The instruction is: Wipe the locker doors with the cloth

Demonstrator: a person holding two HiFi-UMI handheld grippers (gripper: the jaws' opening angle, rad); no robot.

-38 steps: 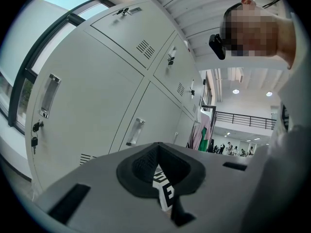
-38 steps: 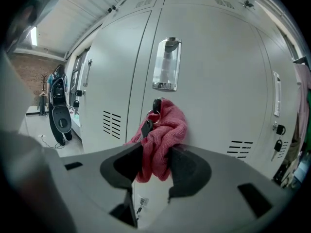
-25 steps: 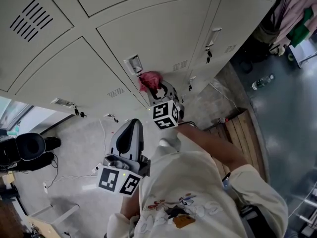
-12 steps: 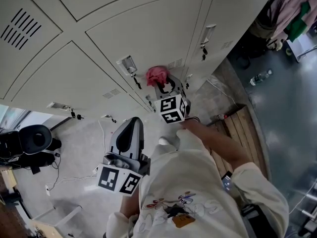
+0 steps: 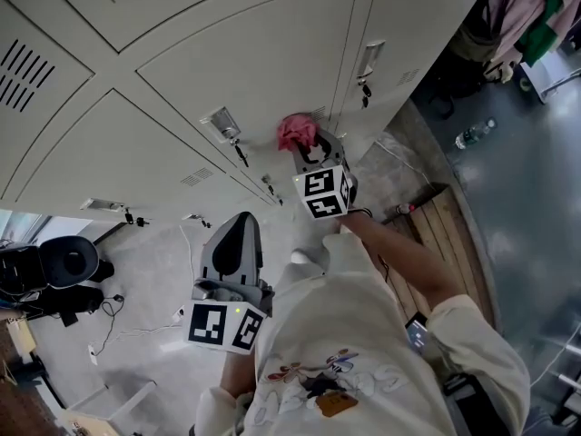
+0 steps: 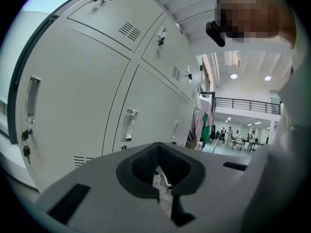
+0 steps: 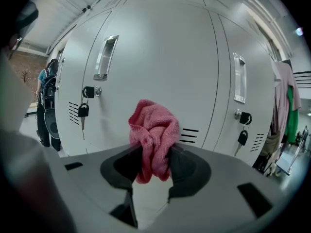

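- Right gripper (image 7: 150,161): jaws pinch a bunched pink cloth (image 7: 153,132). Most of the wad sticks out past the tips and a short tail hangs between the pads.
- Cloth, position: held up in front of the lower part of a pale grey locker door (image 7: 160,57), just beside the vent slots (image 7: 188,135). In the head view it sits at the door face. None of the views settles whether it actually touches the metal.
- Door fittings near the cloth: a recessed handle (image 7: 106,57) at upper left, with a lock and hanging key (image 7: 83,109) below it. The neighbouring door to the right has its own handle (image 7: 238,79) and key (image 7: 241,137).
- Left gripper (image 6: 163,178): jaws drawn together with only a thin slit between them, holding nothing. In the head view it is held low, well apart from the doors and pointing toward the floor (image 5: 145,271).
- Step in hand, as a judgement: wiping the lower region of this door with the right gripper. The left takes no part.
- Next move calls for: pressing the wad flat against the panel and sweeping it across. The grip must be firm enough that the cloth does not pull free.
- Hazard: the cloth or the jaw tips may snag on the hanging keys or the handle.
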